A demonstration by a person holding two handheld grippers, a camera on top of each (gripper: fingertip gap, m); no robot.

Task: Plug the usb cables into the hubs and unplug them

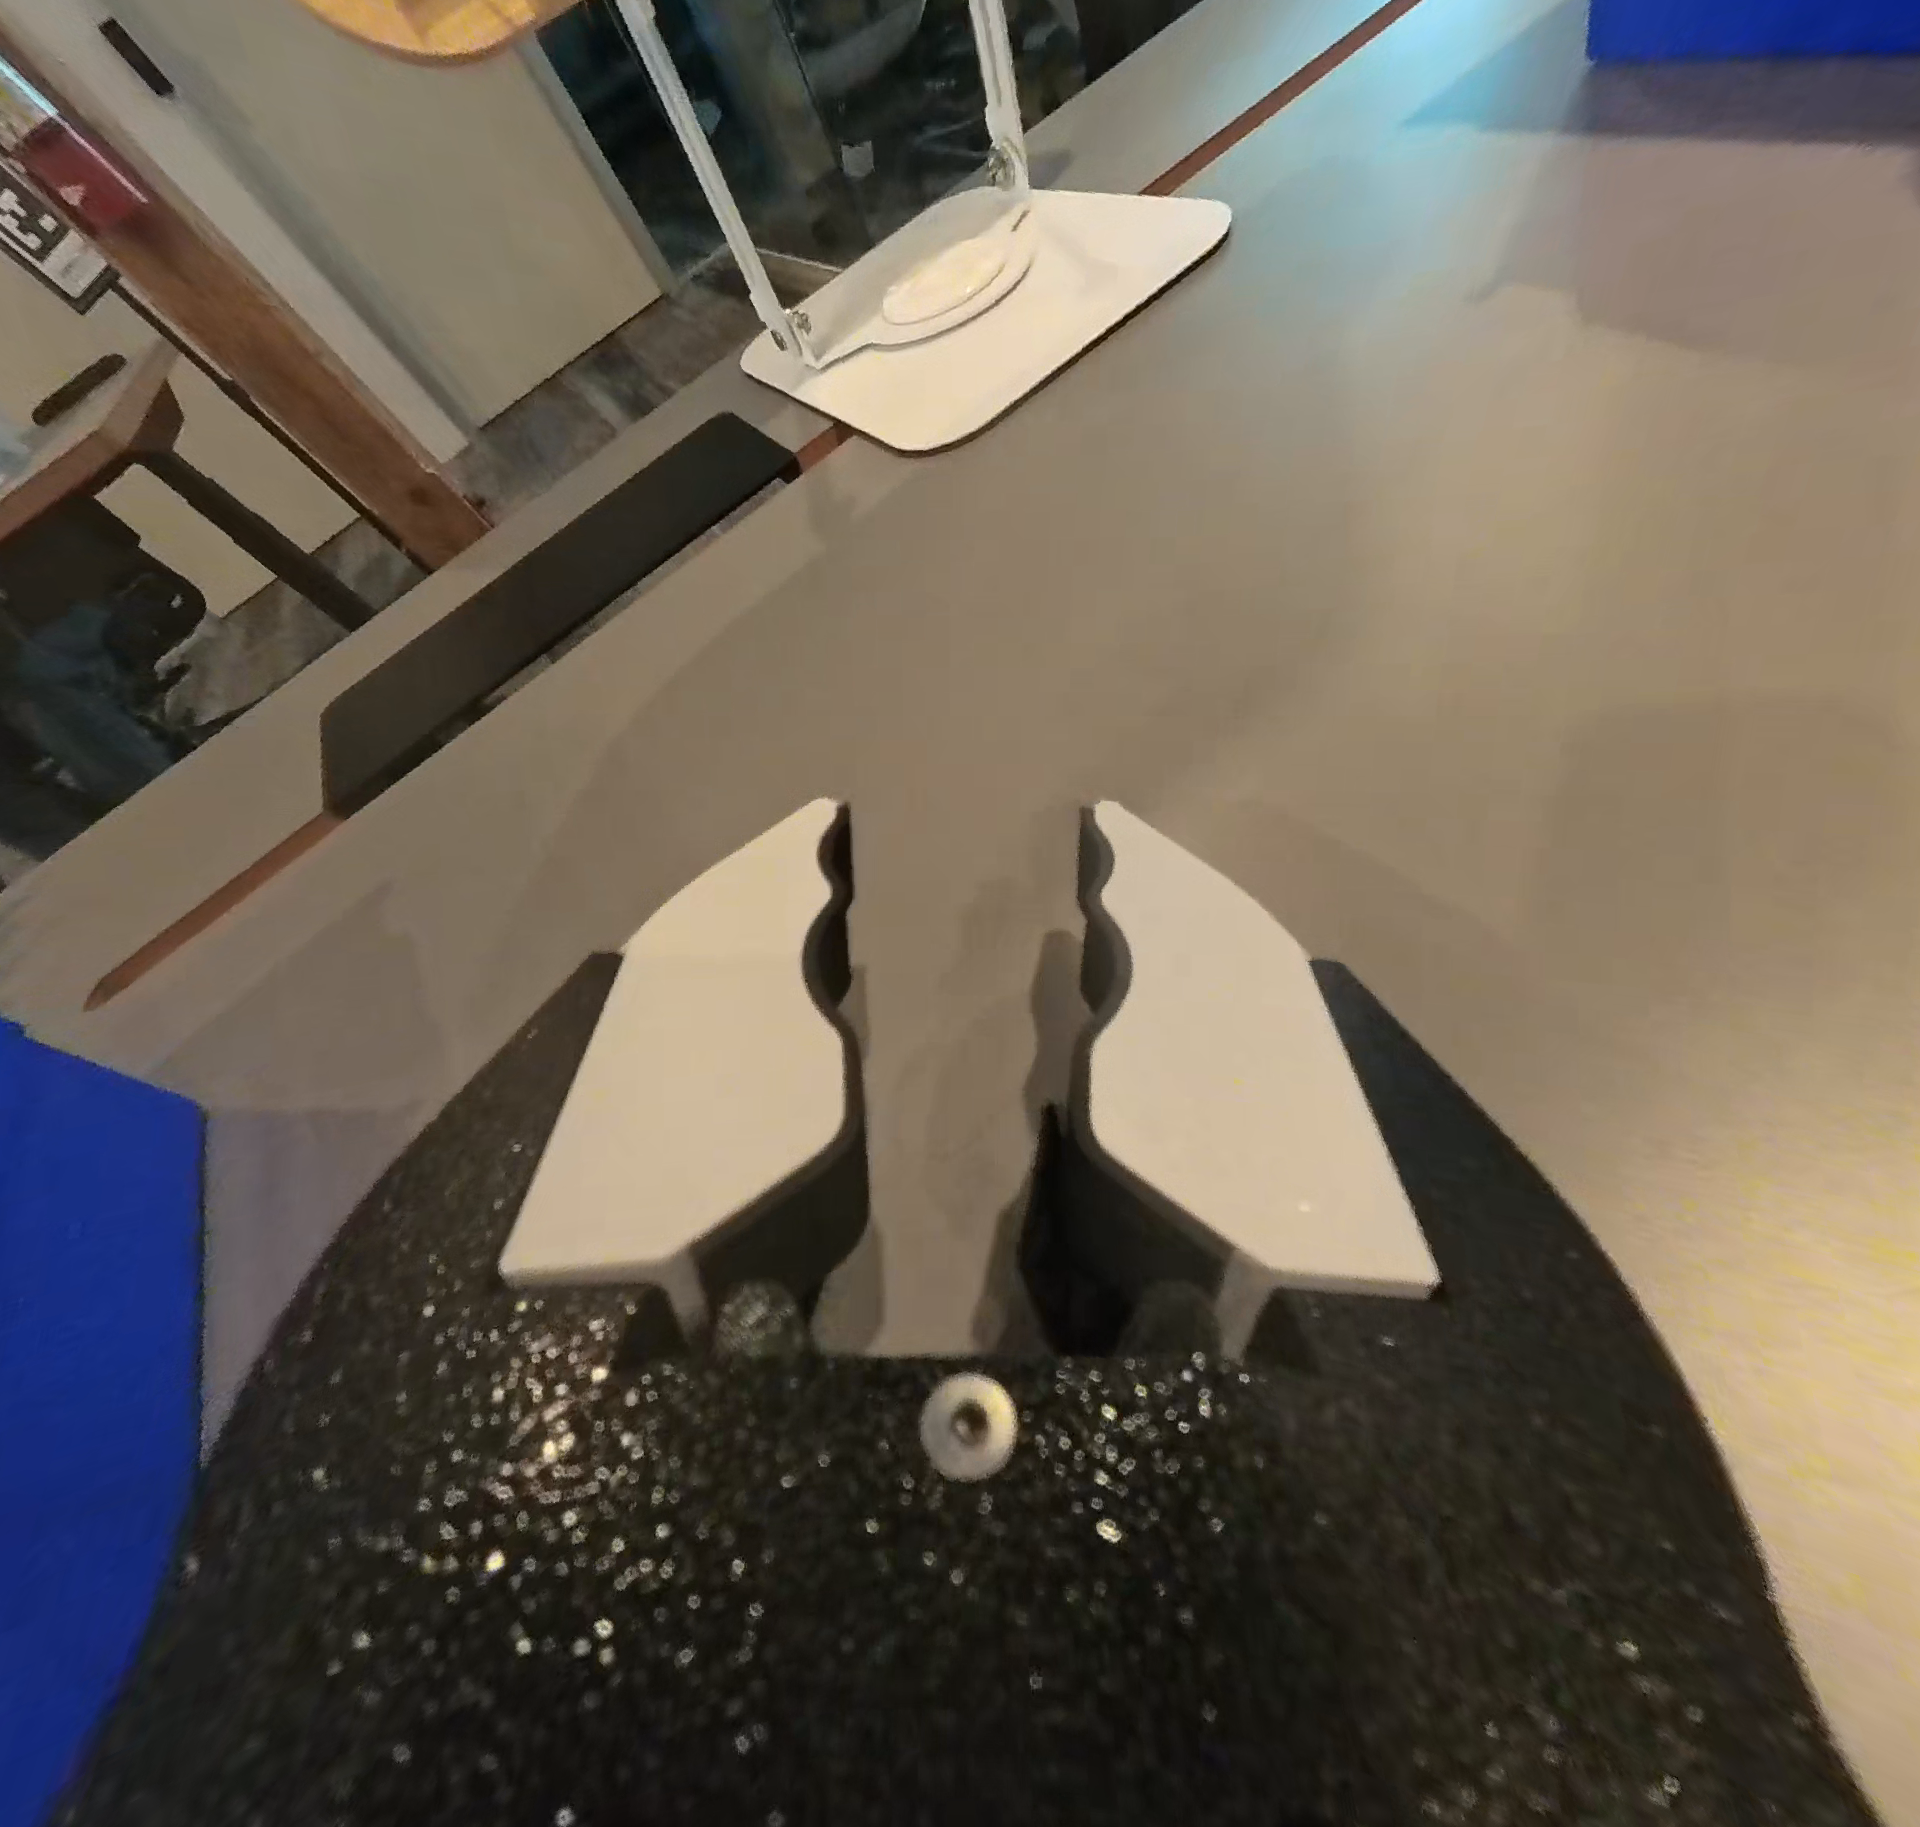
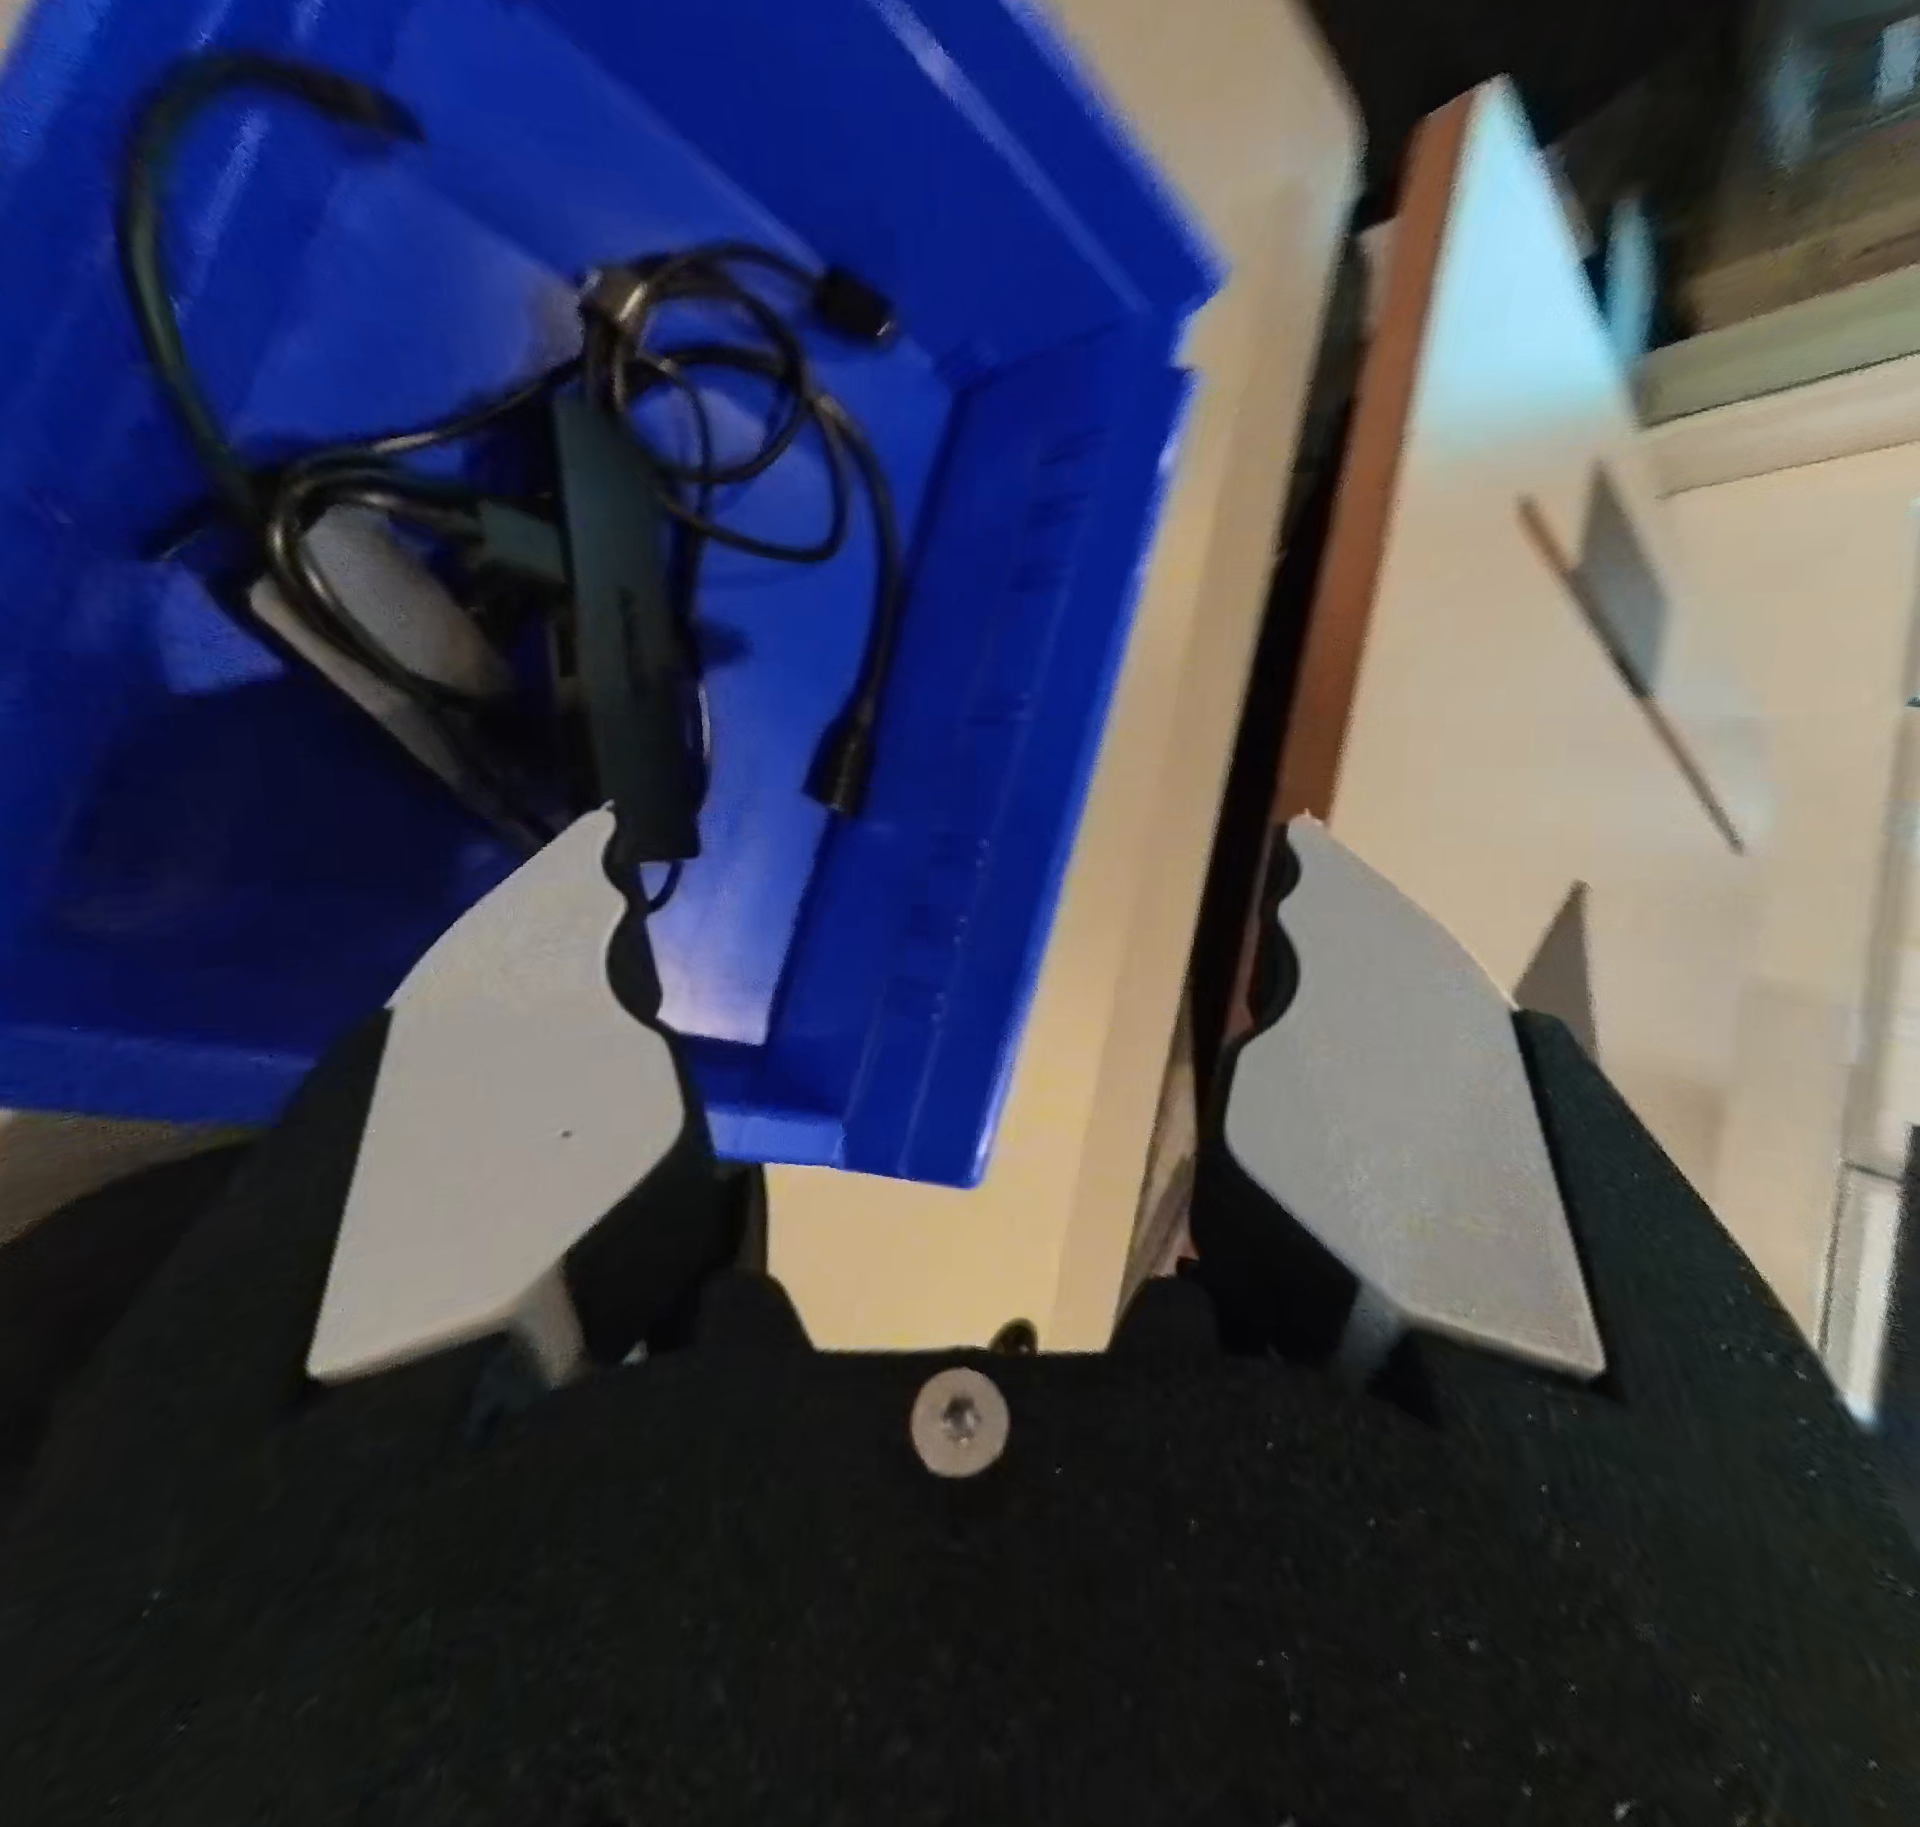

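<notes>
While left tongs (image 1: 961,904) hover over bare grey bench (image 1: 1351,582), gap narrow, nothing held; white stand base (image 1: 987,323) sits well ahead. Right tongs (image 2: 951,904) spread wide, empty, above blue bin (image 2: 935,343). Black hub (image 2: 623,624) lies in bin just ahead of left finger (image 2: 509,1071), tangled black usb cables (image 2: 769,447) around it, grey hub (image 2: 364,603) further left. View blurred.

Grey laminate tabletop (image 1: 1351,634) spans the left wrist view. White rounded-corner stand base (image 1: 1039,343) sits at 12 o'clock. Black flat rectangular pad (image 1: 540,614) lies at 10 o'clock, on the table edge.
</notes>
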